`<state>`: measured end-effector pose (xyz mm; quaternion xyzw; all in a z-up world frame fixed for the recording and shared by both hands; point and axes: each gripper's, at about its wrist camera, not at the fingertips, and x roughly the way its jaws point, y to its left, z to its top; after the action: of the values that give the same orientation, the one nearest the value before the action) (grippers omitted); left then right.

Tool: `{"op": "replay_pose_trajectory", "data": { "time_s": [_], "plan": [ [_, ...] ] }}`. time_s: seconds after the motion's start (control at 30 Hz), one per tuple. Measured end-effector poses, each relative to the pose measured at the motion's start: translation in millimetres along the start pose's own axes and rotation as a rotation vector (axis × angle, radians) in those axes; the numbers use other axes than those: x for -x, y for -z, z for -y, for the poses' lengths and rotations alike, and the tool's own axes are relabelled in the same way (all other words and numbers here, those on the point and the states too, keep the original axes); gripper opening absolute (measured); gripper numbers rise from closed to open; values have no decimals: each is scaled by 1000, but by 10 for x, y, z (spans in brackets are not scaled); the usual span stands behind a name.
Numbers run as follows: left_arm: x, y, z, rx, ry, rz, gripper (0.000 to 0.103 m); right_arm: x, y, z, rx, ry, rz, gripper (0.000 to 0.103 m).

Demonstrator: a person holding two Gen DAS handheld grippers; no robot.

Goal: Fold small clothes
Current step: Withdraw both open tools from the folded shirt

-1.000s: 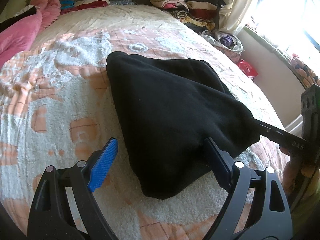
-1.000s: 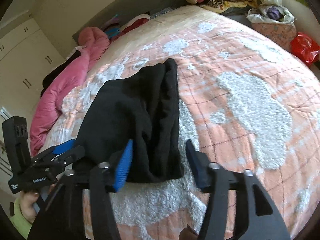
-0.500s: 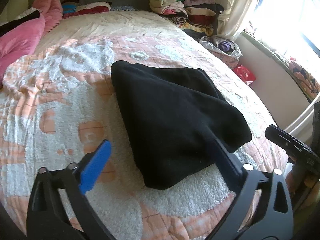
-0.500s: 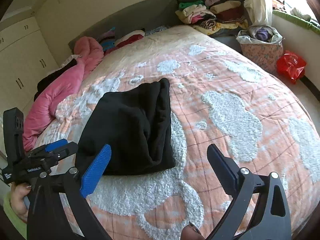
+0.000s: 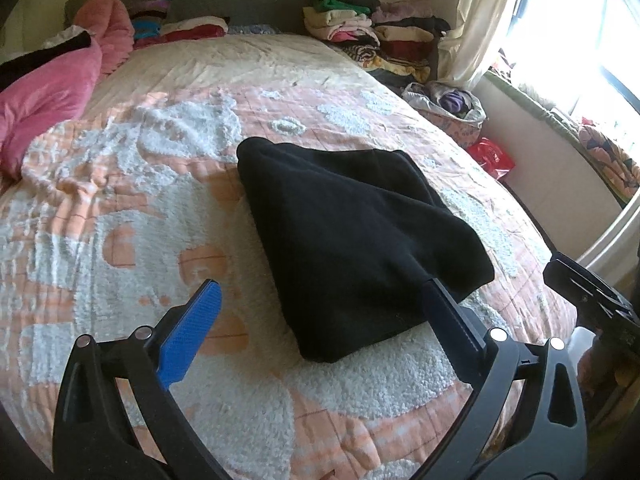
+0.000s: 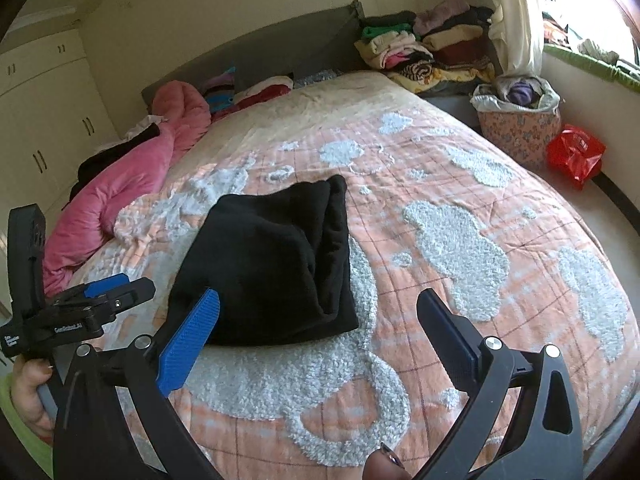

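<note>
Black fleece garment (image 5: 352, 240) lies folded into a thick bundle on the bed (image 5: 120, 240), on its peach-and-white blanket. Left gripper (image 5: 320, 312) and right gripper (image 6: 320, 320) hover near its front edge, fingers (image 6: 188, 340) spread wide and empty. Risk, I judge: the plush layers are bulky and may spring open if nudged.

Sunlit bedroom: peach-and-white quilted bed (image 6: 460, 208), grey headboard (image 6: 280, 36), cream wardrobe (image 6: 44, 92), bright curtained window (image 5: 560, 32)
</note>
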<state>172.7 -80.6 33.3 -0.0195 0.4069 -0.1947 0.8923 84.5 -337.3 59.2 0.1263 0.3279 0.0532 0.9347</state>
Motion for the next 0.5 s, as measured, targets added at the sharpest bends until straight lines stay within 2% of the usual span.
{"op": "replay_pose_trajectory", "data": {
  "time_s": [0.5],
  "plan": [
    [536,266,27,-37,-20,121,94,586,261,-335,115,92,181,99]
  ]
}}
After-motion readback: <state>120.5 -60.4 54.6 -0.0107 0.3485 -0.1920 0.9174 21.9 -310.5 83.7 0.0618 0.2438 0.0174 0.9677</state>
